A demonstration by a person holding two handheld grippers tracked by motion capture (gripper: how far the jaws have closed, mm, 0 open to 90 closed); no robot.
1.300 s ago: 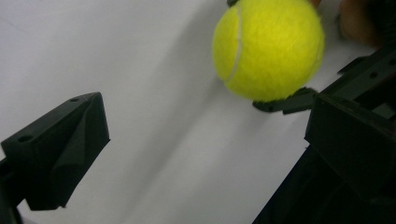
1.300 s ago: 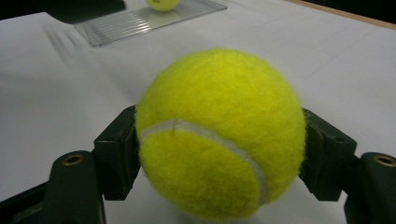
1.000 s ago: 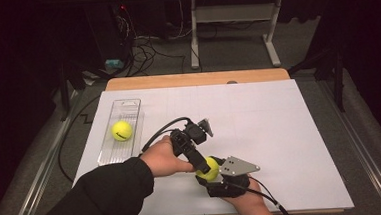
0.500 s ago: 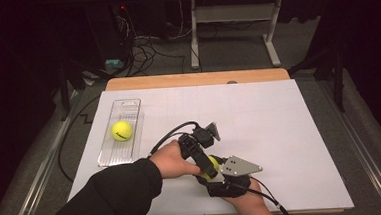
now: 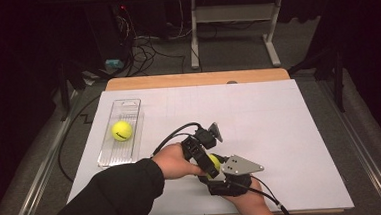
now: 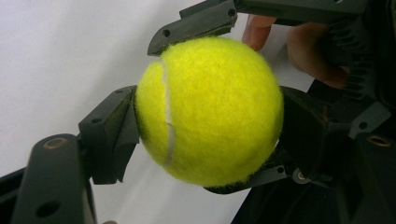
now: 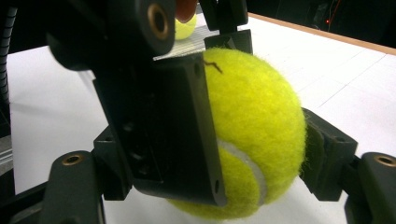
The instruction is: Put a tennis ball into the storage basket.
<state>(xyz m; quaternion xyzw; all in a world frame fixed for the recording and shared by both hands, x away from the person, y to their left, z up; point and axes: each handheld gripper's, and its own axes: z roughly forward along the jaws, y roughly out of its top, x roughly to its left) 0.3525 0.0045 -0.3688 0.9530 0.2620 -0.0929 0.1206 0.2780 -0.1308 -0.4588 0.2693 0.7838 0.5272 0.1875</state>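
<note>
Left tool (image 5: 205, 155) has shifted right since 1 s ago, now w/ both jaws on ball (image 5: 213, 162) low over worktop (image 5: 279, 112). Right tool (image 5: 217, 173) also clamps it, prob. a handover. 2nd ball (image 5: 122, 130) sits in tray (image 5: 106, 152), well apart.

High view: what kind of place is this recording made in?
Probably a lab or workshop data-collection station, not a home: a wooden table covered with white paper, loose cables on grey carpet, a bare desk frame behind, dark surroundings.
</note>
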